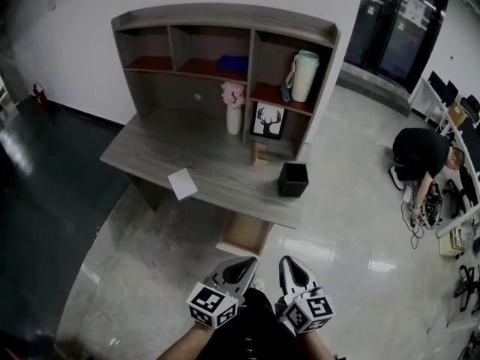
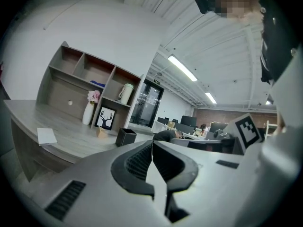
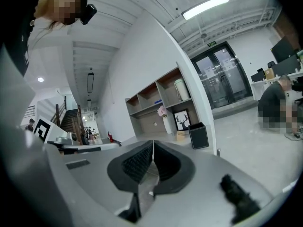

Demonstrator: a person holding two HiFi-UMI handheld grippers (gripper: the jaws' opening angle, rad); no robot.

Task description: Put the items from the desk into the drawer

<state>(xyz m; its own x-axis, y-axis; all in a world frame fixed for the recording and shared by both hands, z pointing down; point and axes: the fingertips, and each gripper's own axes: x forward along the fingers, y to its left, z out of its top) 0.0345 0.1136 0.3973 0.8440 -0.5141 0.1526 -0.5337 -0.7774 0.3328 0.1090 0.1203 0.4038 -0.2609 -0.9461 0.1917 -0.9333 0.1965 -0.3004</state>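
White pad [image 1: 182, 184] lies flat near the tabletop [image 1: 217, 167] front-left edge. Small wooden block [image 1: 259, 154] sits mid-tabletop. Black open-top box [image 1: 293, 179] stands upright at the right. Drawer [image 1: 245, 233] is pulled open below the front edge.

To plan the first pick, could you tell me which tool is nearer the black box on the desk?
Right. The right tool is straight back from the black box; the left tool is further aside.
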